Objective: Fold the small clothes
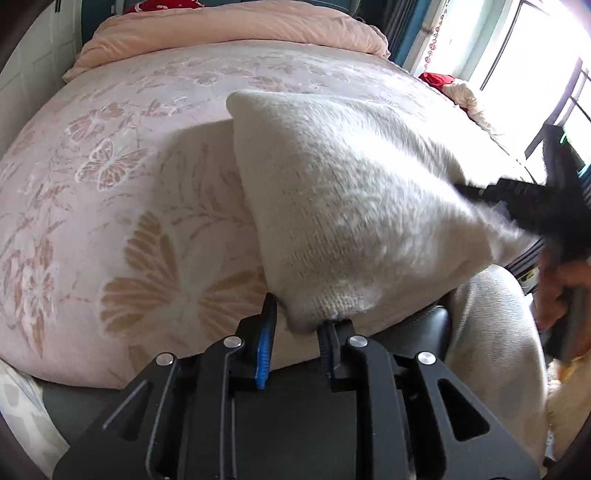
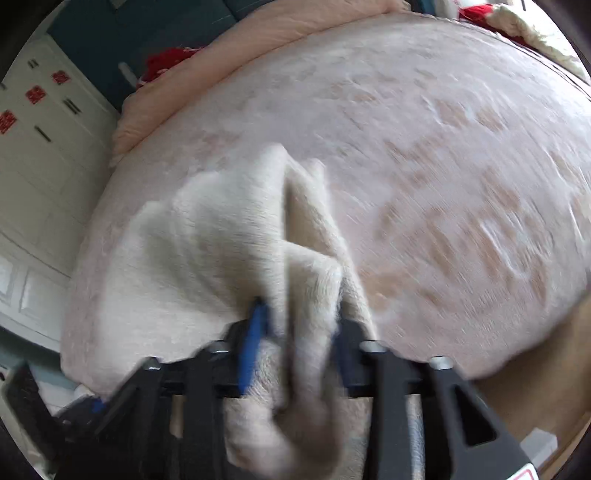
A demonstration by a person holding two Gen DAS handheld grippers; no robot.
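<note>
1. The cream knitted garment [image 1: 351,199] hangs lifted above the pink butterfly-print blanket [image 1: 110,177], stretched between the two grippers; most of it lies ahead of and above the left gripper [image 1: 297,317]
2. The left gripper's fingers are set a little apart, with a lower corner of the knit bunched between them; the right-hand finger touches the fabric, while the blue-padded one looks just beside it, so I judge this a loose pinch
3. In the right wrist view the right gripper [image 2: 299,321] has a thick fold of the same garment [image 2: 207,251] running between its fingers and down towards the camera; motion blur makes the firmness hard to judge, but it appears to be gripping the knit
4. The fabric looks soft, fluffy and light, with no stiffness: it sags and creases wherever it is not held
5. Such a knit probably stretches and slips from a shallow bite, so holds belong deep on a corner or hem, through both layers
6. The folded peach duvet [image 1: 236,26] lies far ahead, well apart from the work
</note>
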